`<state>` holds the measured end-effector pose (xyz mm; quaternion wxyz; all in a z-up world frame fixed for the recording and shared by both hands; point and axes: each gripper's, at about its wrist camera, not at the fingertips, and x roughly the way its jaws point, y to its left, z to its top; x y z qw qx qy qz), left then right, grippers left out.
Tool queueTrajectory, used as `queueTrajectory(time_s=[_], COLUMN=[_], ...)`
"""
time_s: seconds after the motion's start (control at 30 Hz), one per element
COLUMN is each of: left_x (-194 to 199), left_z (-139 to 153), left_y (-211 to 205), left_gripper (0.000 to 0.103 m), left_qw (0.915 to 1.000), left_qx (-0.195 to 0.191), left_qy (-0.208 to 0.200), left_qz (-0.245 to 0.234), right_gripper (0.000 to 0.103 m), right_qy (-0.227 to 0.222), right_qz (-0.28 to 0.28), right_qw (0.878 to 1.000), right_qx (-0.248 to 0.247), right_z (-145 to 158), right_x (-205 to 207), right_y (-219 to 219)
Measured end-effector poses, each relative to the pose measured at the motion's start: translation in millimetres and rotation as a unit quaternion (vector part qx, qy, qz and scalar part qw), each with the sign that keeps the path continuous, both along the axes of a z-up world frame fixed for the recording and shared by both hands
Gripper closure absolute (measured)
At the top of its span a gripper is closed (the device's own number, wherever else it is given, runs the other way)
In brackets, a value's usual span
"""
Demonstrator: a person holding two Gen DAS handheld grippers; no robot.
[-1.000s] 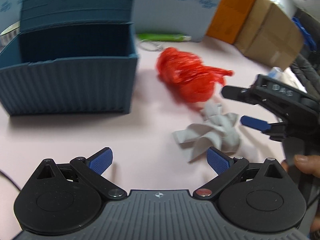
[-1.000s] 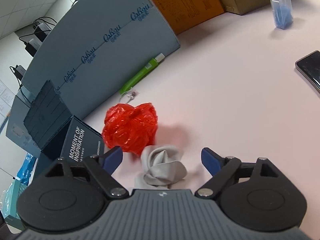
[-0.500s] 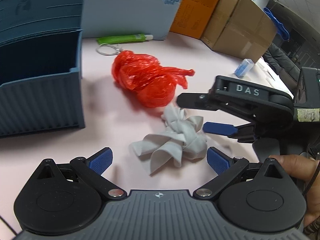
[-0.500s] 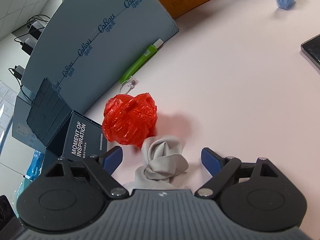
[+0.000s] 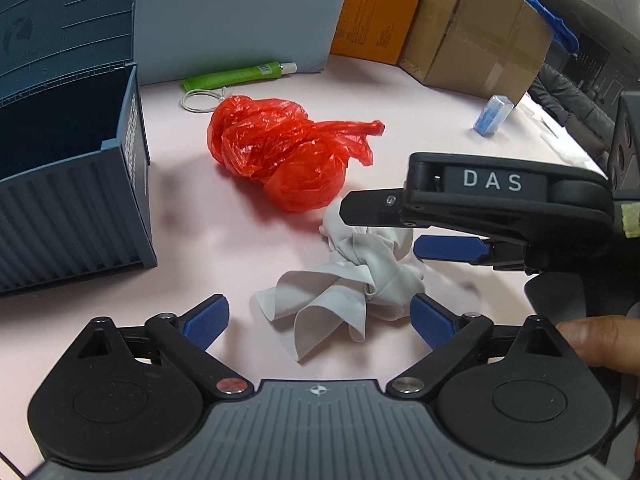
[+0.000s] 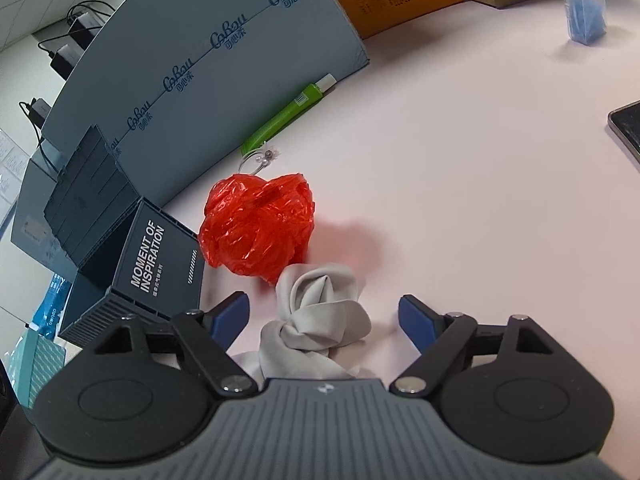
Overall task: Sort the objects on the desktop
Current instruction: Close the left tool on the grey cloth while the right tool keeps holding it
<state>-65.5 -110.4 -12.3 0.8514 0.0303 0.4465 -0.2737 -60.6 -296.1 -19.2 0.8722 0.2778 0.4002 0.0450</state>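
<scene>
A crumpled grey cloth (image 5: 348,280) (image 6: 320,308) lies on the pink table, touching a knotted red plastic bag (image 5: 280,156) (image 6: 256,228) behind it. My left gripper (image 5: 320,318) straddles the near end of the cloth. Its jaws are closing, and the left pad is still clear of the fabric. My right gripper (image 6: 324,316) straddles the far end with its jaws closing and gaps on both sides. In the left wrist view the right gripper (image 5: 384,232) comes in from the right over the cloth. An open dark blue bin (image 5: 72,200) (image 6: 156,264) stands at the left.
A green tube (image 5: 236,76) (image 6: 284,116) and a wire ring with beads (image 5: 200,100) (image 6: 256,160) lie by the blue-grey panel (image 5: 240,20). Cardboard boxes (image 5: 472,28) stand behind. A small clear box of blue items (image 5: 492,114) (image 6: 584,8) and a phone (image 6: 628,128) sit at the right.
The left gripper swung right from the bin and now has the cloth between its fingers. Both grippers' jaws have narrowed a little. The right gripper crept slightly closer over the cloth.
</scene>
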Motion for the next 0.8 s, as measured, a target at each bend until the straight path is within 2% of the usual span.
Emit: queueTrajectory(time_s=[0.03,0.07,0.1,0.13,0.17,0.2,0.23,0.33,0.8], left_x=[-0.2,0.1,0.4,-0.3,-1.1,-1.5,-1.4,0.8,-3.0], left_z=[-1.6,-3.5,-5.1,-5.5,-5.3,-5.0,-5.1,-5.6,3.0], left_y=[-0.8,-1.4,-1.3,-1.2,-1.3,-1.2,-0.7,1.7,11.1], left_gripper=[0.024,0.039,0.046,0.058,0.077,0.085,0.094,0.1,0.102], left_qw=[1.0,0.9999,0.9999,0.9998,0.9996,0.9995,0.9996,0.9998,0.9995], left_qx=[0.005,0.01,0.014,0.018,0.022,0.023,0.021,0.014,-0.015], left_qy=[-0.002,-0.002,-0.002,-0.009,-0.016,-0.018,-0.016,-0.012,-0.027], left_qz=[0.0,-0.001,-0.002,-0.003,-0.007,-0.012,-0.014,-0.011,-0.007], right_gripper=[0.034,0.05,0.059,0.065,0.08,0.088,0.088,0.09,0.091], right_qy=[0.001,0.004,0.004,0.001,-0.005,-0.01,-0.013,-0.014,-0.019], right_qz=[0.004,0.01,0.014,0.019,0.022,0.024,0.024,0.024,0.02], right_qw=[1.0,1.0,1.0,1.0,1.0,1.0,1.0,1.0,0.998], right_qx=[-0.001,0.0,0.004,0.009,0.01,0.006,0.0,0.008,0.054], right_z=[-0.8,-1.8,-2.5,-2.3,-1.2,0.5,2.2,3.0,7.4], right_x=[0.1,0.7,0.7,0.4,-0.4,-0.9,-1.3,-1.3,-3.7], right_y=[0.8,1.5,2.1,2.8,4.1,5.6,6.7,5.7,4.3])
